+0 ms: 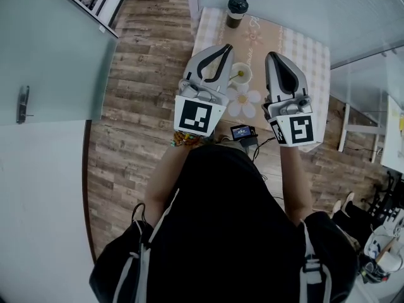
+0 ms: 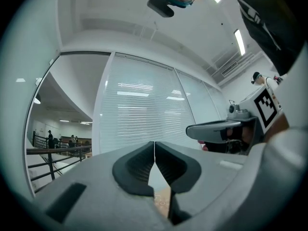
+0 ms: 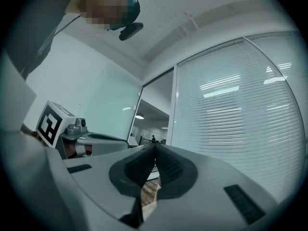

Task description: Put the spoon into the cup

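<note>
Cup (image 1: pixel 249 74) round, white; tablecloth (image 1: pixel 308 50) checked

Counts, head view:
- Grey two-jaw grippers with black pads: 2, the left gripper (image 1: pixel 225 48) and the right gripper (image 1: pixel 272 57).
- Small round white cup (image 1: pixel 240 68): 1.
- Thin spoon (image 1: pixel 238 76), seen inside the white cup: 1.
- Dark lidded takeaway cup (image 1: pixel 237 11): 1.
- Small black device with a lit screen (image 1: pixel 242 132): 1.
- White flower shape (image 1: pixel 246 100) on the cloth: 1.
- Table with a pale checked cloth (image 1: pixel 309 55): 1.

Bright, even indoor light from white ceiling strip lamps (image 2: pixel 239 41); soft shadows. My gripper views bow strongly, corners black.
</note>
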{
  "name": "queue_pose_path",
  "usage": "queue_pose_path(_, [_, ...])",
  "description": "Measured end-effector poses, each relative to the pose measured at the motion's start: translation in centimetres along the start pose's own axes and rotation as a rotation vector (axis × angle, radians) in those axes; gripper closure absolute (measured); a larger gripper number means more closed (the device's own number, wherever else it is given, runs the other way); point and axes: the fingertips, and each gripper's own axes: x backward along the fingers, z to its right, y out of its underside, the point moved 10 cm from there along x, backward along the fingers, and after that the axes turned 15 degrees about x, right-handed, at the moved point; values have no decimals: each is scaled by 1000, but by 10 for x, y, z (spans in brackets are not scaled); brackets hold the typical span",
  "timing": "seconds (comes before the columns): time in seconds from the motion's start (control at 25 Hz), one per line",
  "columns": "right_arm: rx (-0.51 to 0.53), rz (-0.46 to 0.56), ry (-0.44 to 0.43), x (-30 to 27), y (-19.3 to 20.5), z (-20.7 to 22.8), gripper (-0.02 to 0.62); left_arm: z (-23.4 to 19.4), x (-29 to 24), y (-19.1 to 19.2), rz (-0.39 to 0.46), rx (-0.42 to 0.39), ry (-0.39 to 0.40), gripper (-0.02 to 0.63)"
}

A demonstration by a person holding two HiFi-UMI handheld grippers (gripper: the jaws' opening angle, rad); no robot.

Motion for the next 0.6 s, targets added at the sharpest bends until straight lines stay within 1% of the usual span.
queue_pose_path(0.4, [53, -45, 29, 6, 0, -6, 588, 5, 1, 3, -20, 6, 2, 586])
queue_pose_path(0.6, [44, -67, 30, 6, 6, -12, 588, 6, 2, 5, -20, -3, 2, 586])
